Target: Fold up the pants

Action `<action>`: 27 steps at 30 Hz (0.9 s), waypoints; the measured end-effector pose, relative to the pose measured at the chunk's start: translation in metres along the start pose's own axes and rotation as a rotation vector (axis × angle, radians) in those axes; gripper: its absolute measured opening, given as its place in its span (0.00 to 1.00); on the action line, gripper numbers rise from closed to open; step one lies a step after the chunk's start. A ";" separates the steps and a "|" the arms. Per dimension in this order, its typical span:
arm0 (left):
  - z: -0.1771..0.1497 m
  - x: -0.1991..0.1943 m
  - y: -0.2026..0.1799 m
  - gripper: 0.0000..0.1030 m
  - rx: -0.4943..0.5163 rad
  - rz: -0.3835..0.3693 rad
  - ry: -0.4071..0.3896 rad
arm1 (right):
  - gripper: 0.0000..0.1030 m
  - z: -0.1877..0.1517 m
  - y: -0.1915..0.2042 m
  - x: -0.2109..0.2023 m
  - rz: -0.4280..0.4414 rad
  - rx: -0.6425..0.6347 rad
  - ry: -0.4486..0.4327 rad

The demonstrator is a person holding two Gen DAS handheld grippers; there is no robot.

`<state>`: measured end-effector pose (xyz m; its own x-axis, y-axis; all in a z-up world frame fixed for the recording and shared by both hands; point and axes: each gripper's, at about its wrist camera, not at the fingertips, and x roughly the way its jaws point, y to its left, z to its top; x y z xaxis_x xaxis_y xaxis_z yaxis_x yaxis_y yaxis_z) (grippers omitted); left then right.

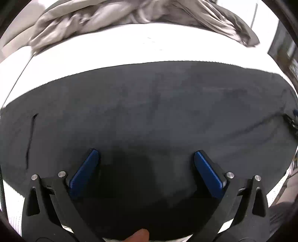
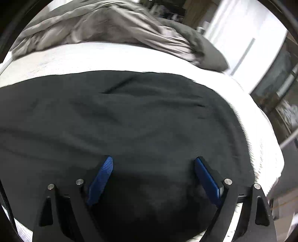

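Note:
Dark grey pants (image 1: 149, 111) lie spread flat across a white bed (image 1: 111, 52). A pocket slit (image 1: 30, 137) shows at the left in the left wrist view. My left gripper (image 1: 146, 154) hovers over the near part of the cloth, blue pads wide apart with nothing between them. In the right wrist view the same pants (image 2: 130, 121) fill the middle, with a few soft creases and their right edge curving near the bed's corner. My right gripper (image 2: 153, 161) is also open above the fabric, holding nothing. A fingertip (image 1: 139, 235) shows at the bottom edge of the left view.
A rumpled grey duvet (image 1: 130, 16) is heaped along the far side of the bed, also seen as the duvet (image 2: 111, 28) in the right view. The bed's right edge (image 2: 268, 149) drops off to a floor, with a white door (image 2: 247, 41) and dark furniture beyond.

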<state>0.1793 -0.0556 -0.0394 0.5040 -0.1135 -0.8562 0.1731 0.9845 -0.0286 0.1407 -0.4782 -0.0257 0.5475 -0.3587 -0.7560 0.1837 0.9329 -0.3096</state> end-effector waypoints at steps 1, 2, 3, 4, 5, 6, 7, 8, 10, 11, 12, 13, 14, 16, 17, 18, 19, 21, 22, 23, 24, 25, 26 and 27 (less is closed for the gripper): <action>-0.001 -0.003 0.003 0.99 -0.008 -0.001 -0.005 | 0.87 -0.001 -0.005 -0.003 0.002 0.012 -0.003; -0.002 -0.007 0.003 0.99 -0.015 -0.010 -0.011 | 0.87 -0.001 -0.007 -0.006 0.033 0.026 -0.009; 0.000 -0.008 0.003 0.99 -0.019 -0.023 -0.017 | 0.87 -0.002 -0.005 -0.012 0.077 0.041 -0.018; 0.000 -0.012 -0.003 0.99 -0.023 -0.057 -0.028 | 0.87 -0.001 -0.001 -0.018 0.127 0.048 -0.030; 0.000 -0.014 -0.010 0.99 -0.021 -0.089 -0.035 | 0.87 0.001 0.007 -0.025 0.173 0.047 -0.045; 0.002 -0.017 -0.029 0.99 -0.003 -0.147 -0.043 | 0.87 0.003 0.020 -0.033 0.230 0.035 -0.065; -0.001 -0.021 -0.041 0.99 0.019 -0.188 -0.048 | 0.87 0.007 0.038 -0.042 0.293 0.011 -0.082; -0.004 -0.023 -0.063 0.99 0.066 -0.233 -0.049 | 0.87 0.009 0.054 -0.049 0.352 -0.020 -0.093; -0.013 -0.024 -0.097 0.99 0.159 -0.269 -0.046 | 0.87 0.005 0.095 -0.065 0.452 -0.130 -0.108; -0.018 -0.023 -0.113 0.99 0.207 -0.281 -0.036 | 0.87 0.000 0.114 -0.071 0.471 -0.187 -0.110; -0.026 -0.021 -0.131 0.99 0.260 -0.291 -0.014 | 0.87 -0.007 0.133 -0.075 0.473 -0.260 -0.105; -0.030 -0.018 -0.138 0.99 0.273 -0.283 -0.007 | 0.87 -0.008 0.141 -0.073 0.462 -0.300 -0.110; -0.032 -0.015 -0.142 0.99 0.281 -0.268 0.000 | 0.87 -0.012 0.146 -0.072 0.443 -0.328 -0.116; -0.038 -0.016 -0.142 1.00 0.312 -0.261 0.003 | 0.87 -0.018 0.137 -0.064 0.456 -0.322 -0.091; -0.038 -0.017 -0.137 1.00 0.316 -0.261 0.002 | 0.87 -0.017 0.125 -0.061 0.471 -0.293 -0.077; -0.040 -0.020 -0.133 1.00 0.315 -0.257 0.005 | 0.87 -0.017 0.111 -0.058 0.437 -0.268 -0.073; -0.040 -0.021 -0.123 1.00 0.307 -0.249 0.006 | 0.87 -0.016 0.097 -0.053 0.386 -0.254 -0.076; -0.043 -0.023 -0.098 1.00 0.262 -0.225 0.005 | 0.88 -0.018 0.065 -0.039 0.214 -0.214 -0.063; -0.040 -0.022 -0.085 1.00 0.243 -0.219 0.006 | 0.89 -0.019 0.048 -0.029 0.137 -0.177 -0.048; -0.041 -0.024 -0.073 1.00 0.217 -0.207 0.004 | 0.89 -0.019 0.033 -0.024 0.094 -0.135 -0.036; -0.036 -0.022 -0.062 1.00 0.198 -0.200 0.002 | 0.89 -0.019 0.017 -0.020 0.057 -0.076 -0.023; -0.036 -0.025 -0.052 0.99 0.167 -0.199 -0.001 | 0.89 -0.018 0.006 -0.019 0.047 -0.030 -0.020; -0.035 -0.028 -0.045 0.99 0.140 -0.212 -0.007 | 0.89 -0.017 0.001 -0.020 0.055 -0.002 -0.023; -0.033 -0.033 -0.038 0.99 0.110 -0.225 -0.020 | 0.89 -0.016 0.000 -0.023 0.072 0.017 -0.029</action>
<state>0.1284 -0.0851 -0.0266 0.4586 -0.3323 -0.8242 0.3735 0.9136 -0.1605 0.1154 -0.4705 -0.0173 0.5832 -0.2903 -0.7587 0.1572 0.9566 -0.2452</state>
